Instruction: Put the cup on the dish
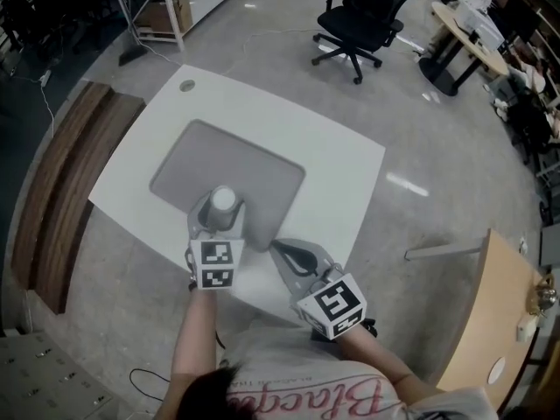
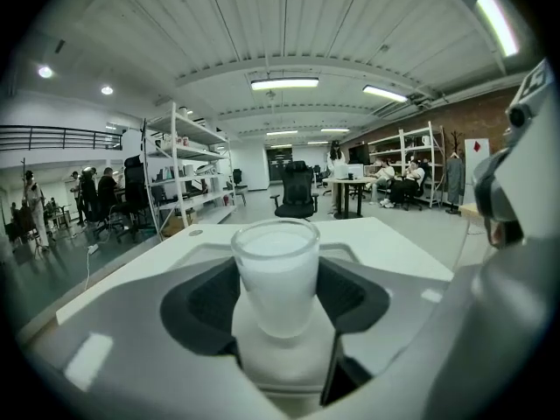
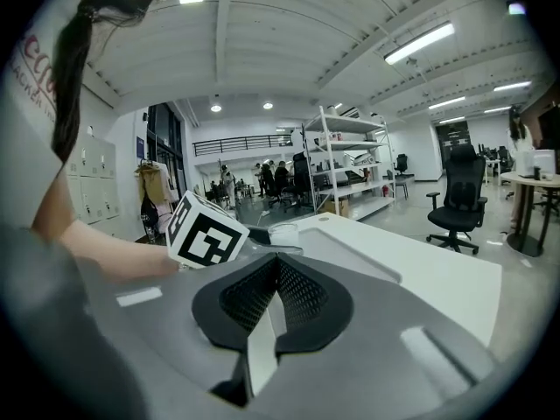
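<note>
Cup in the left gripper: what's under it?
The cup, between the left gripper's pads, has a pale surface right below its base; the head view shows the gray mat beneath. The jaws cover the rest, so what that surface is cannot be told.

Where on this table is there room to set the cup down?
The gray tray is bare beyond the cup in the left gripper; the white table is bare right of it. Crowded only at the near edge, where the right gripper also sits.

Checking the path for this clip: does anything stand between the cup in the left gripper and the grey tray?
Nothing visible does. The left gripper holds the cup at the near edge of the grey tray, which shows nothing else on it.
</note>
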`<state>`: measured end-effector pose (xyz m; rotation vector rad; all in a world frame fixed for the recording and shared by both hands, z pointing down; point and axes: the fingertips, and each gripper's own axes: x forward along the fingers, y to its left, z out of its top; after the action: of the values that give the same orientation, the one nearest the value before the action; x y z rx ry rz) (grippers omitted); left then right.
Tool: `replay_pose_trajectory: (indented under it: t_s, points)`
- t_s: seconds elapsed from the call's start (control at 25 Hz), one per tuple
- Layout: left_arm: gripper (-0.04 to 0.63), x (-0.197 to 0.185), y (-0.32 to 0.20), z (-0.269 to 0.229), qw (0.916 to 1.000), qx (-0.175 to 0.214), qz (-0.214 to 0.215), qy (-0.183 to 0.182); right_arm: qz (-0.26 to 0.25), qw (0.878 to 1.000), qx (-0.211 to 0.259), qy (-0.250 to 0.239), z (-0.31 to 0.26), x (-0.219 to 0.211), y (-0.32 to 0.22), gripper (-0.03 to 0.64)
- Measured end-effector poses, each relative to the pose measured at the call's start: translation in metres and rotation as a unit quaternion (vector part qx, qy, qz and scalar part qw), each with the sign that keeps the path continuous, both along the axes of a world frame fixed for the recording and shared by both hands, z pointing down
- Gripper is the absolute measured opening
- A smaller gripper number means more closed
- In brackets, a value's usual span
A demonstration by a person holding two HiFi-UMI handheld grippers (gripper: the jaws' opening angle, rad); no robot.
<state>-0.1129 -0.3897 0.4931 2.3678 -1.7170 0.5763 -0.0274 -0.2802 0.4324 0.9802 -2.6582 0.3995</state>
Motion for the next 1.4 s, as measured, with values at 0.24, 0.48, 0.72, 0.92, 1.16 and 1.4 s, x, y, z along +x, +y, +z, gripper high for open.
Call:
replay_pose_trajectory:
  t_s: [0.24,0.48,0.72,0.92,1.16,1.4]
  points:
    - [0.267,-0.005,-0.033,0.021,0.9998,0.001,-0.021,-0.001,-0.021,0.999,-0.031,0.013,0.015,0.0,-0.003,0.0]
    - [0.267,-0.006,-0.052,0.038,0.9995,-0.003,-0.027,-0.017,-0.008,0.998,-0.053,0.016,0.026,0.009,-0.011,0.0]
    - [0.267,-0.009,-0.061,0.05,0.9985,-0.033,-0.034,-0.026,0.003,0.998,-0.057,0.018,0.029,0.014,-0.019,0.0]
    - [0.267,-0.014,-0.063,0.058,0.9974,-0.056,-0.043,-0.009,0.002,0.998,-0.056,0.019,0.029,0.012,-0.017,0.0]
    - [0.264,-0.018,-0.065,0.065,0.9954,-0.079,-0.054,0.013,0.005,0.999,-0.048,0.022,0.024,0.008,-0.013,0.0]
    - [0.407,-0.011,-0.049,0.066,0.9951,-0.09,-0.032,0.025,0.007,0.999,-0.023,0.026,0.014,0.011,-0.009,0.0]
